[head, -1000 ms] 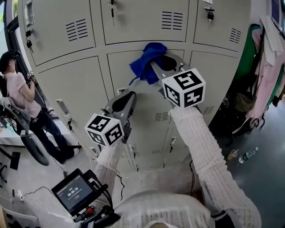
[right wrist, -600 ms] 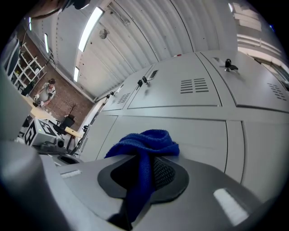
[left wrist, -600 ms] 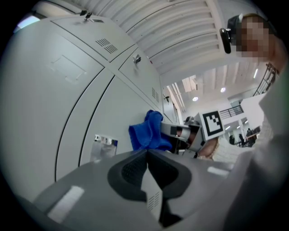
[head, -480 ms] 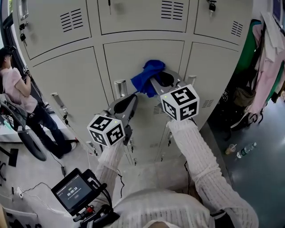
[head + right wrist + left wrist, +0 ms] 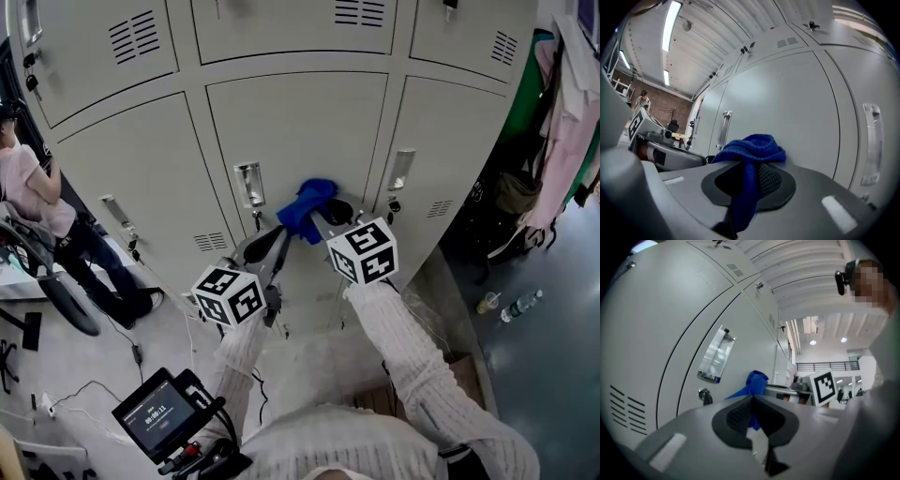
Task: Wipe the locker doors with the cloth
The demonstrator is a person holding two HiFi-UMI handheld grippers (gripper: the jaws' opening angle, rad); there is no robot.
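The blue cloth (image 5: 306,206) sits bunched against the lower part of the middle locker door (image 5: 300,122), just right of that door's handle (image 5: 249,184). Your right gripper (image 5: 317,217) has its jaws clamped on the cloth, and a fold hangs down between them. Your left gripper (image 5: 279,236) hovers just beside it, lower and to the left, jaws pressed together with nothing between them. A person (image 5: 33,192) stands well off at the left.
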